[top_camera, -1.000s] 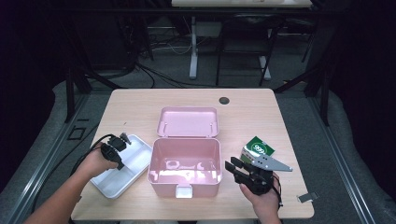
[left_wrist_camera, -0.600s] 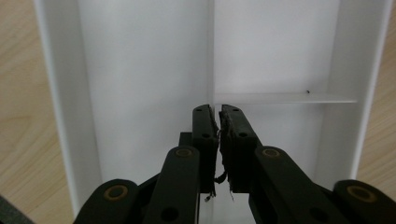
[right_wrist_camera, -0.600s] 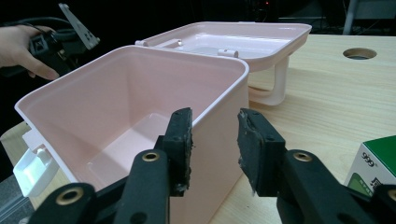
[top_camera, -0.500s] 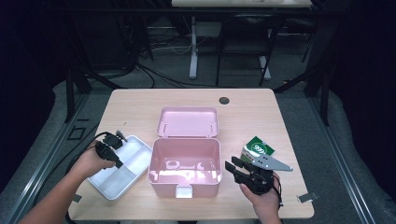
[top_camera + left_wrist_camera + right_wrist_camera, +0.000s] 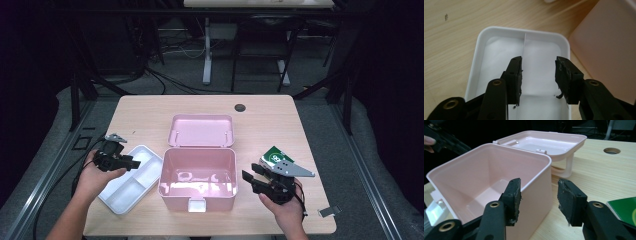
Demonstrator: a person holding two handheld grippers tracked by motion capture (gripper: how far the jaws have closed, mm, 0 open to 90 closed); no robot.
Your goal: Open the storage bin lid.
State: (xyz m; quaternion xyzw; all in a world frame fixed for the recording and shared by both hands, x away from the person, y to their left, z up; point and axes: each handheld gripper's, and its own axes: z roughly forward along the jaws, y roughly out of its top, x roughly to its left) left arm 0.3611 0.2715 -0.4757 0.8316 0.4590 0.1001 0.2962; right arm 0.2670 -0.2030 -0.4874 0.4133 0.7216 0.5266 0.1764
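Two open jaws of the left hand-held gripper (image 5: pixel 538 76), just widened and empty, hover over the white tray (image 5: pixel 477 56).

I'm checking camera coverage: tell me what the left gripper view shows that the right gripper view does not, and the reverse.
Left gripper view alone: the white two-compartment plastic tray under the left gripper, whose fingers have just been opening with nothing between them. Right gripper view alone: the inside of the pink plastic box, its flipped-back lid, the round hole in the table, a green packet, and the right gripper, its fingers opening astride the box's wall. Both share the light wooden table and the box.
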